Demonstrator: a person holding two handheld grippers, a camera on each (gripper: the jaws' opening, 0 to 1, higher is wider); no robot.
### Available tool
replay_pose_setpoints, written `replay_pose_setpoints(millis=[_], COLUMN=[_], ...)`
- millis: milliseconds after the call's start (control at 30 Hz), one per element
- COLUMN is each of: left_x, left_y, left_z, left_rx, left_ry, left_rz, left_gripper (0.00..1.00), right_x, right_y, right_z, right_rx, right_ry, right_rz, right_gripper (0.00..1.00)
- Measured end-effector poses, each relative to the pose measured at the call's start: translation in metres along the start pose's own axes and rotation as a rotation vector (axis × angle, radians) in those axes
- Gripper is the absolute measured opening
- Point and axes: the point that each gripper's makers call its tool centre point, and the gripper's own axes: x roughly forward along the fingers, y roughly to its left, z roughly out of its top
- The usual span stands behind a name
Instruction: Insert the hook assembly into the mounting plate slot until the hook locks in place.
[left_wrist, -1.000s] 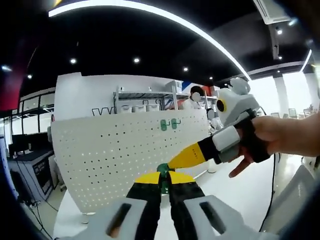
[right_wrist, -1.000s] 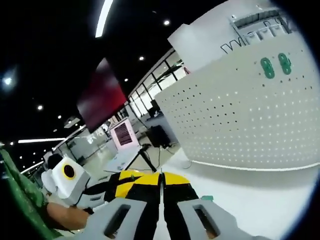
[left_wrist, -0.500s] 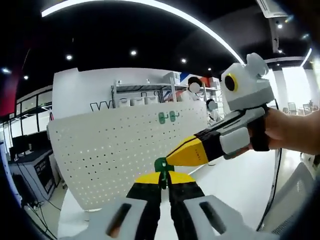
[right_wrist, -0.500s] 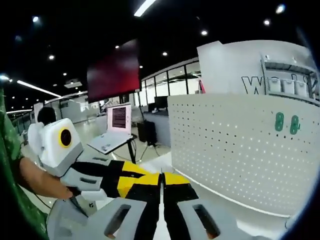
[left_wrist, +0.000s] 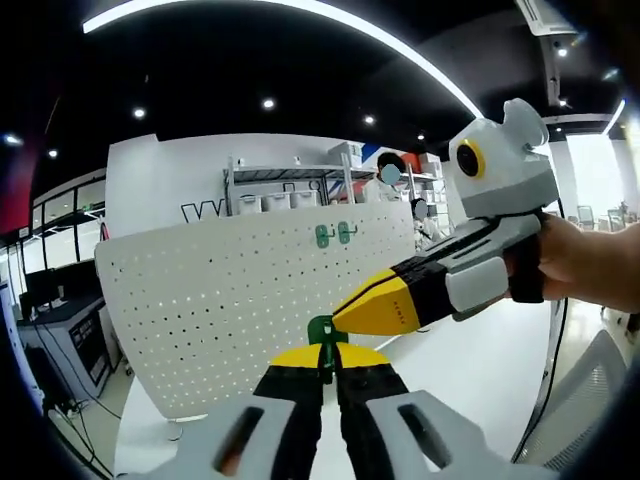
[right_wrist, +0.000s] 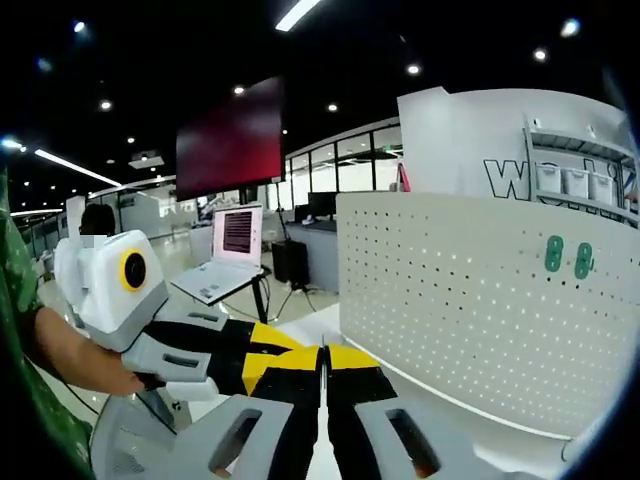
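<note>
Our left gripper (left_wrist: 327, 357) clamped on a small green plastic hook (left_wrist: 322, 329), right gripper (right_wrist: 322, 357) closed empty, white perforated metal pegboard (left_wrist: 240, 300) ahead of us

**Partial lettering on the far wall**

A white wall (right_wrist: 470, 130) beyond the pegboard (right_wrist: 480, 300) carried large dark outlined letters, cut off by shelving; only a "W" could be read. The laptop (right_wrist: 232, 250) screen showed lines too small to read.
</note>
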Motion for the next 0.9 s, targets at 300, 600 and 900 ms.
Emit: replay_pose_setpoints(millis=[300,600,900], left_x=[-0.0026,-0.0040,-0.0025], left_y=[-0.0020,-0.0023,-0.0048], left_z=[0.0032,0.0053,0.0064], left_rx=[0.000,-0.001,0.000], left_ry=[-0.007,-0.005,-0.009], left_rz=[0.001,0.001,0.002], left_gripper=[0.03,0.03,0.02], right_x=[-0.0024,-0.0014,-0.0075], right_y=[0.0023,0.0049,-0.0017], right_z=[0.0031,0.0050,0.0039], right_rx=[-0.017,-0.099,-0.094], right_ry=[-0.007,-0.008,-0.005], right_rz=[0.003,0.000,-0.017], right_gripper=[0.00,0.00,0.05])
